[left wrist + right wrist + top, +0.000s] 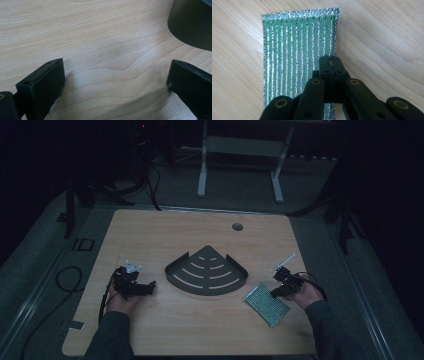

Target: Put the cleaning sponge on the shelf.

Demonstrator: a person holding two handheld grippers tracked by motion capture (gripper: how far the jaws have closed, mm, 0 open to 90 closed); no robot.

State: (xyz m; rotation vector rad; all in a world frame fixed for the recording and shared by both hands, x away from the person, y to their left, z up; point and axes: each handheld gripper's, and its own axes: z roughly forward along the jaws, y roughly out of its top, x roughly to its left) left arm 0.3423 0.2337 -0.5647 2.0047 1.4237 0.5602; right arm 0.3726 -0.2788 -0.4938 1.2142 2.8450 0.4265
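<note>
Overhead, I saw a light wooden table (165, 232) in a dim room, with a dark, fan-shaped slotted metal tray (206, 271) at its centre. Near the right edge lay a flat rectangular scouring pad (266, 304), silvery with green stripes, resting on the wood and well apart from the tray. I judged the main risk to be the pad slipping free: the right gripper (331, 65) had only a thin bite along one long edge, so any lift or drag could let the limp fabric fold, sag or pull out, and a low sweep might snag it on the tray's raised rim. In the right gripper view, that gripper's jaws were pressed together on the pad's edge, with the rest of the pad stretched flat ahead of them. My left gripper (116, 75) sat at the left side of the table, near the tray's left corner. In the left gripper view its jaws were spread wide, with bare wood between them, holding nothing, and the tray's dark wall showed at the upper right.
</note>
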